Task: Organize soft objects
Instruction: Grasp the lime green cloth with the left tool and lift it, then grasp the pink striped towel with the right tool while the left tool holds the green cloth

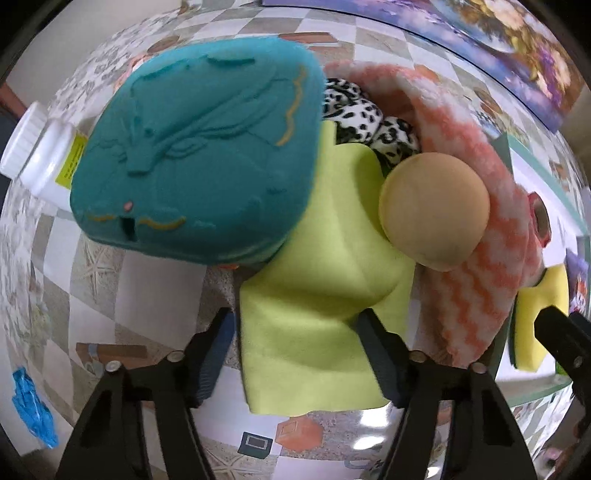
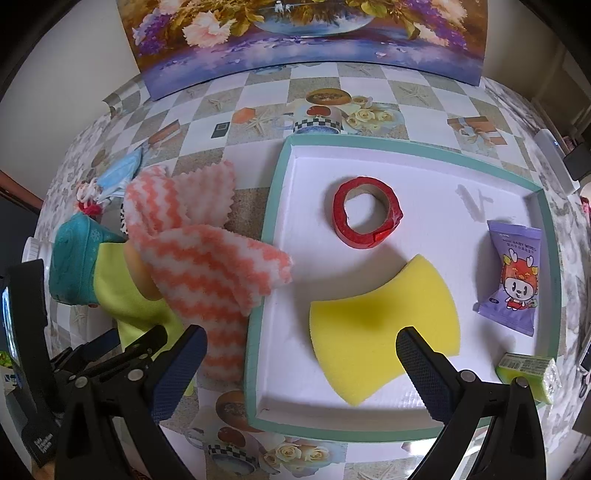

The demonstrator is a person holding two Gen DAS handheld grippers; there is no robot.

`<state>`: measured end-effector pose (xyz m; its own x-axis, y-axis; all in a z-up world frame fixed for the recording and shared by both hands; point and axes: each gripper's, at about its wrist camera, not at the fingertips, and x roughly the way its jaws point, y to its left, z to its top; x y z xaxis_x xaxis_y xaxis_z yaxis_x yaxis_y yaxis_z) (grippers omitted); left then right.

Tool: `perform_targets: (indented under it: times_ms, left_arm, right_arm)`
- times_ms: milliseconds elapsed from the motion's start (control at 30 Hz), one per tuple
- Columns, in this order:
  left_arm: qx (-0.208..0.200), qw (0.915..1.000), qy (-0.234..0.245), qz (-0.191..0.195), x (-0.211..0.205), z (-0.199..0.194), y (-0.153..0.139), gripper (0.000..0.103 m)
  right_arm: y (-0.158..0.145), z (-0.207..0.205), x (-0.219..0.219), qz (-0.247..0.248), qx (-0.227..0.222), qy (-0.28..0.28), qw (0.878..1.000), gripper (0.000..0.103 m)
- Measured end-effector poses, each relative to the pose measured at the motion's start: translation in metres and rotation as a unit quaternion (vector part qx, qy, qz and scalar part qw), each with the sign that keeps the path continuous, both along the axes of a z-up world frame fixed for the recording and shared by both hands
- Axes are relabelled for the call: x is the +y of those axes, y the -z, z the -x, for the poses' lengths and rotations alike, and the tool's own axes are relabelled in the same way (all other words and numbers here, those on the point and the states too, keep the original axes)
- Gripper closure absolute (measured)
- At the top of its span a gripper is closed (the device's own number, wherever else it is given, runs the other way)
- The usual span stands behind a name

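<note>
In the left wrist view my left gripper (image 1: pixel 299 332) is open, its fingers straddling the near edge of a lime green cloth (image 1: pixel 317 295). On the pile lie a teal plush pouch (image 1: pixel 199 158), a tan ball (image 1: pixel 436 210), a black-and-white spotted fabric (image 1: pixel 365 118) and an orange-and-white zigzag cloth (image 1: pixel 476 266). In the right wrist view my right gripper (image 2: pixel 303 350) is open and empty above the near part of a white tray (image 2: pixel 424 177) holding a yellow sponge (image 2: pixel 376 328). The zigzag cloth (image 2: pixel 207 258) drapes over the tray's left rim.
The tray also holds a red tape roll (image 2: pixel 365 214), a purple wipes packet (image 2: pixel 511 273) and a small green pack (image 2: pixel 524 373). A white bottle (image 1: pixel 44 158) lies left of the teal pouch. A blue glove (image 1: pixel 31 410) lies near left. A flower picture (image 2: pixel 306 33) stands at the back.
</note>
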<state>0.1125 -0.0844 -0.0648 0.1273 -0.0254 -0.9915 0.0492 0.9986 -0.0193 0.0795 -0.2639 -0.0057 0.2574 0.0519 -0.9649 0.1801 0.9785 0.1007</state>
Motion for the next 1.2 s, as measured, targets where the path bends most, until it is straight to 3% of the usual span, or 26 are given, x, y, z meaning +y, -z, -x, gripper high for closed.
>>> perform_targets:
  times_ms: [33,200,300,600,1200]
  left_arm:
    - [-0.001,1.0000,0.004,0.000,-0.002,0.000,-0.001,0.043]
    - [-0.004,0.9999,0.014,0.008,-0.007,0.001,-0.004,0.081]
    - [-0.003,0.9997,0.018,0.018,-0.008,0.001,-0.004,0.092]
    - [-0.003,0.9984,0.004,0.056,0.003,-0.001,-0.009,0.097]
    - [-0.113,0.9853,0.003,0.128,0.018,0.013,-0.099,0.097]
  right_arm:
    - [0.000,0.000,0.000,0.000,0.000,0.000,1.000,0.000]
    - [0.000,0.000,0.000,0.002,-0.001,-0.002,1.000,0.000]
    - [0.000,0.000,0.000,0.002,0.000,-0.001,1.000,0.000]
    - [0.000,-0.001,-0.001,0.002,-0.001,-0.002,1.000,0.000]
    - [-0.012,-0.003,-0.005,-0.014,-0.025,0.003,1.000,0.000]
